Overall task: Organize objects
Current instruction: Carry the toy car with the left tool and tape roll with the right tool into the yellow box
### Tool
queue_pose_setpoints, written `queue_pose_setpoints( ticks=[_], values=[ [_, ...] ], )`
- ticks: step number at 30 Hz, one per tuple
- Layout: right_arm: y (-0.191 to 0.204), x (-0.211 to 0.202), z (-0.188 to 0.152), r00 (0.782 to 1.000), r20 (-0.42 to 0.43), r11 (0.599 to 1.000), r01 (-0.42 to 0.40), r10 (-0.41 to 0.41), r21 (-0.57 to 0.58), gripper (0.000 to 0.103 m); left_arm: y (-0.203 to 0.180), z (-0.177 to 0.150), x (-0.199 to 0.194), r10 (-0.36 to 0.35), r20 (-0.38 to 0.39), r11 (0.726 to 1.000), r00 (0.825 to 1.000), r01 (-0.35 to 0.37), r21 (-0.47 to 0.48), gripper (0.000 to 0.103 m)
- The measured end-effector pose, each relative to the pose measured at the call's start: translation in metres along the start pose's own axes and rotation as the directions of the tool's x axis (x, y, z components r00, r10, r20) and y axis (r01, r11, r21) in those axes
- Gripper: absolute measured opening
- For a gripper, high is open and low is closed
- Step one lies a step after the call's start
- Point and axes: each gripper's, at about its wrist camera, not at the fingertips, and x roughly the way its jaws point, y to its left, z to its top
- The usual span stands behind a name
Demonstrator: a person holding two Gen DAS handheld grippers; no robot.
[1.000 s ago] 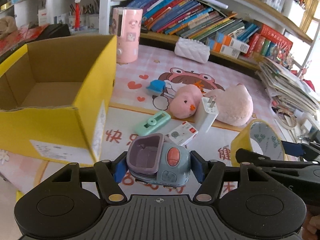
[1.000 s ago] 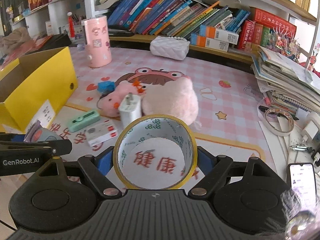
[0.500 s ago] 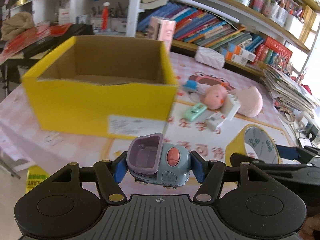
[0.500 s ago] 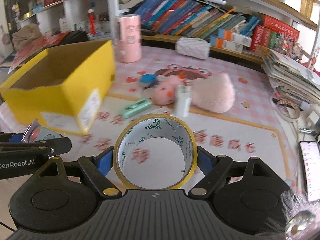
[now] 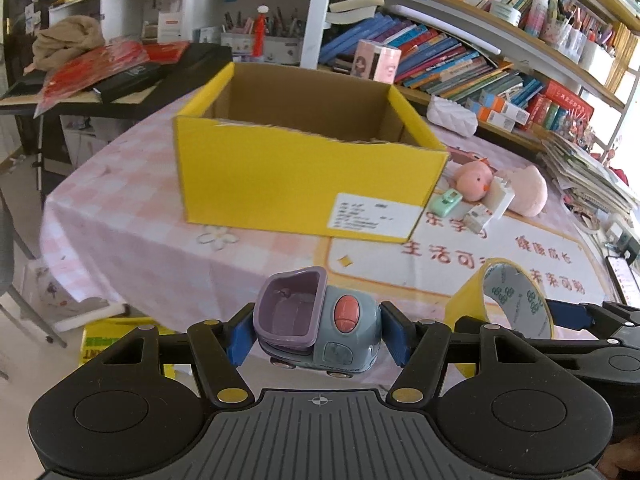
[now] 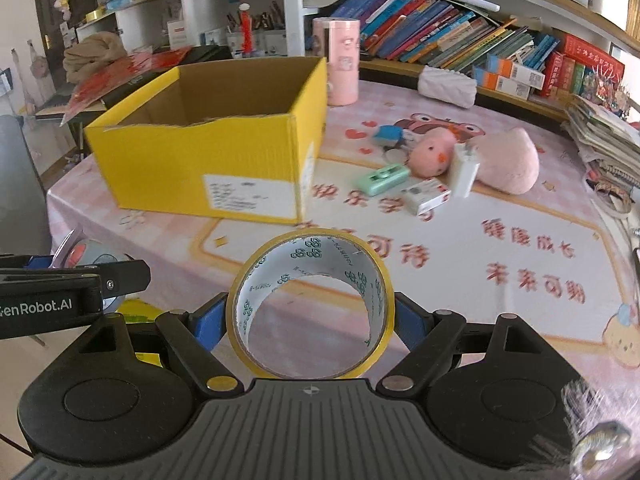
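Both tongs have pulled back from desk centre since earlier frame; yellow box (image 5: 304, 184) now lies ahead. L tongs (image 5: 318, 330) clamped on toy truck (image 5: 320, 320), held off the near desk (image 5: 128, 216) edge. R tongs (image 6: 310, 312) clamped on tape roll (image 6: 310, 304), above desk. Plush toy (image 6: 504, 164), charger (image 6: 462, 172) right of box.

Yellow box (image 5: 280, 184) floor hidden behind its front wall, label (image 5: 372, 216) print beside its corner blurred unreadable

Crowded bookshelves (image 5: 460, 60) behind pink-checked table (image 5: 120, 208)
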Motion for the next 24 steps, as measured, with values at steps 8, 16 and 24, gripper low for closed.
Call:
queue_pose_setpoints(
  ticks=[8, 16, 24],
  values=[
    [0.033, -0.008, -0.008, 1.000, 0.015, 1.000, -0.011, 0.011, -0.004, 0.083, 0.028, -0.006, -0.018, 0.007, 0.025, 1.000, 1.000, -0.007, -0.007, 0.064],
    [0.050, -0.014, -0.009, 1.000, 0.021, 1.000, -0.003, 0.003, -0.016, 0.083, 0.042, -0.008, -0.026, -0.002, 0.044, 1.000, 0.999, 0.003, -0.018, 0.064],
    [0.054, -0.016, -0.008, 1.000, 0.020, 1.000, 0.011, -0.011, -0.012, 0.083, 0.047, -0.008, -0.028, -0.018, 0.052, 1.000, 0.998, 0.019, -0.015, 0.064]
  ],
)
